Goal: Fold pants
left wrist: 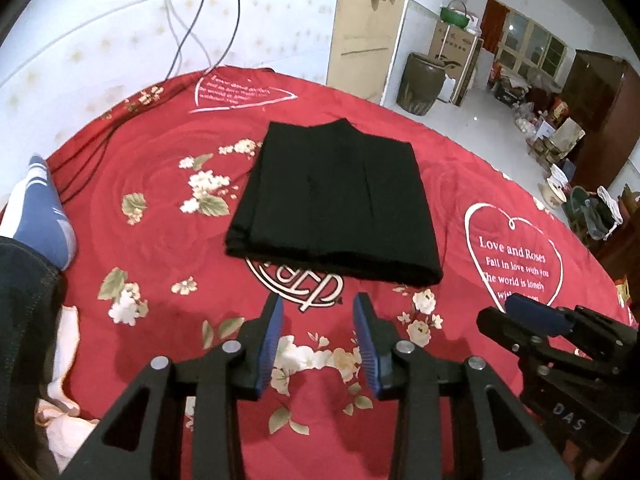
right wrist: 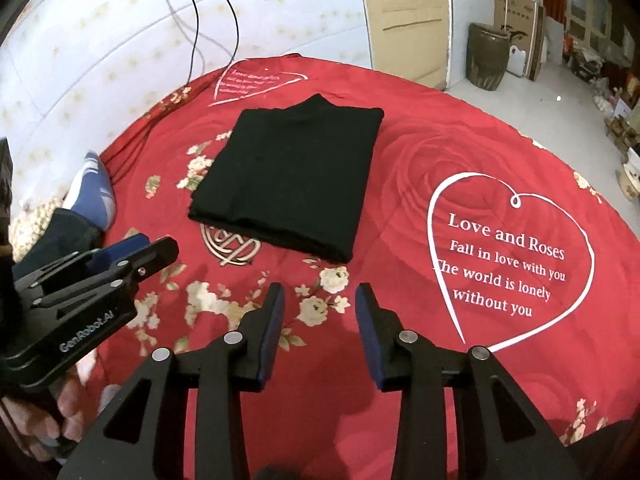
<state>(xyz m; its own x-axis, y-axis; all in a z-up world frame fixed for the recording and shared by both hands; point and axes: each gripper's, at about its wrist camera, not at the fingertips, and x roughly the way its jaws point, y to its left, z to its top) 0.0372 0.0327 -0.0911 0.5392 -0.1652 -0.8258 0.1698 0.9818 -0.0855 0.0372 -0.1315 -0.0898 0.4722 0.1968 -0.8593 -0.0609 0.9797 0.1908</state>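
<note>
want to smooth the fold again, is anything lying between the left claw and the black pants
Nothing visible. Only bare red bedspread lies between the open left claw and the folded pants; the right claw, also open, has the same clear path.

Both wrist views angled steeply down, seemingly near, sharing folded pants (left wrist: pixel 334 200)

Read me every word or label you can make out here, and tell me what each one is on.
"Love and Roses / Fall in love with you / The world is lonely / without you": white heart on the red bedspread.
"GenRobot.AI": left gripper.
"DAS": right gripper.
Far heart: too small to read.
Cardboard box: print blurred.
</note>
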